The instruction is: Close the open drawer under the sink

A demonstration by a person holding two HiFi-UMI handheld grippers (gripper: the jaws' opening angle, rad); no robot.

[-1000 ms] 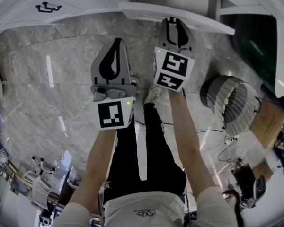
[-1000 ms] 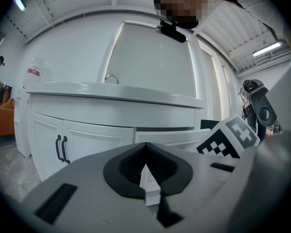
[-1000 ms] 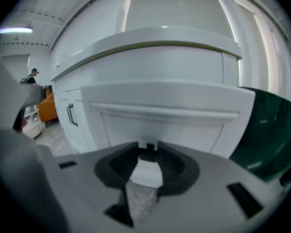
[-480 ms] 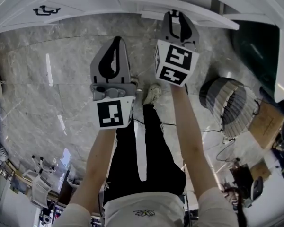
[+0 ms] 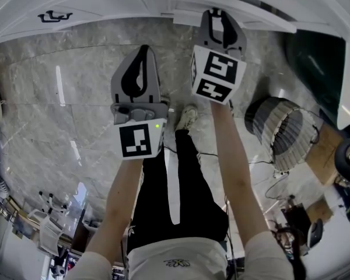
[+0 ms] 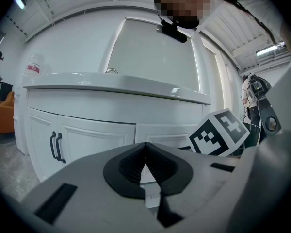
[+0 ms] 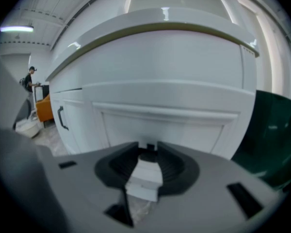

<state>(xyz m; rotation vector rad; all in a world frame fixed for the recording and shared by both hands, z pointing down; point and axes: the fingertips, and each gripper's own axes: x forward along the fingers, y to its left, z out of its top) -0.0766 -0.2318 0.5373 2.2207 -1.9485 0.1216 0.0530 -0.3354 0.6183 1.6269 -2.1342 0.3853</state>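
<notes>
Far left, a bottle (image 6: 34, 64) with a red label too small to read stands on the table above two black door handles (image 5: 53, 16); next along, the left hand-held gripper (image 5: 143, 50) hangs over the marble floor (image 5: 58, 98), jaws pinched together on nothing. Then the right hand-held gripper (image 5: 218, 14) — jaws partly apart, nothing in them — forearm stretched forward, tips right at the front of the white drawer (image 5: 262, 17), which juts out of the cabinet; further right stand a dark green container (image 5: 312, 51) and a ribbed basket (image 5: 283, 130).
</notes>
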